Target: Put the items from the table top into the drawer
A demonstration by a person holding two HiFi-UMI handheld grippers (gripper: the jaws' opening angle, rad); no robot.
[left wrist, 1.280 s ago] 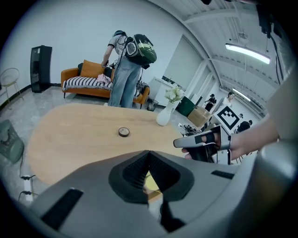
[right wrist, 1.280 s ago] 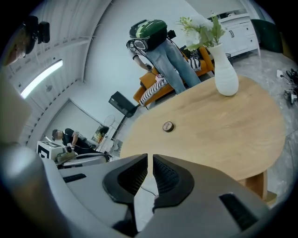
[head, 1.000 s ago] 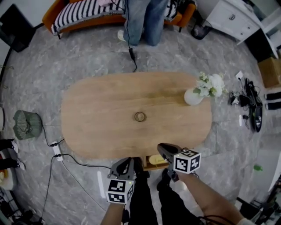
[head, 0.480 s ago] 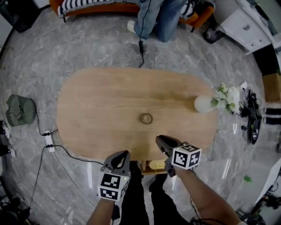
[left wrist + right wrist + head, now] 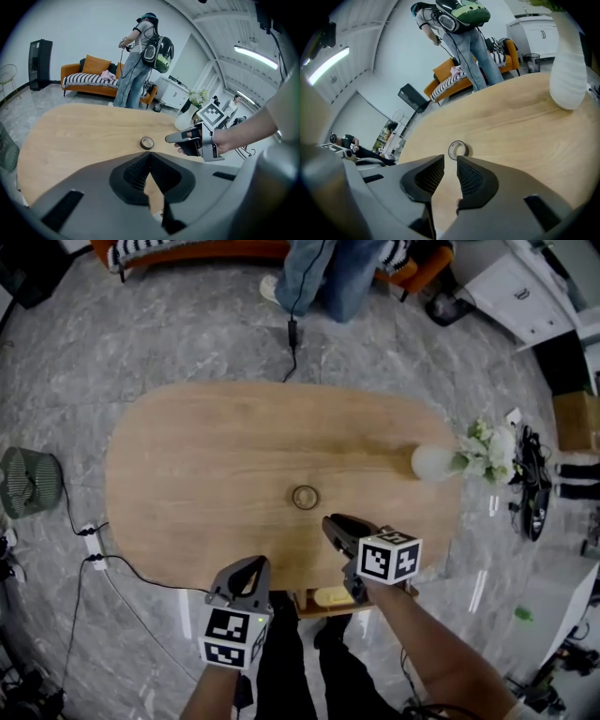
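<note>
One ring [image 5: 305, 497] lies at eleven o'clock of the right gripper [image 5: 331, 524], whose empty, slightly parted jaws have just been opening, likely to take it; the left gripper [image 5: 251, 566] hangs with jaws together.

1 small brown ring [image 5: 305, 497] (tape-like roll, hollow centre) lies flat near the middle of the wooden table top [image 5: 187, 474]. The drawer [image 5: 303, 601] stands open under the table's near edge.

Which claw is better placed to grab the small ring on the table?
Right. The right claw is over the wooden table, aimed at the small brown ring, its jaws just opening, nothing between them. The left claw sits shut at the table edge.
</note>
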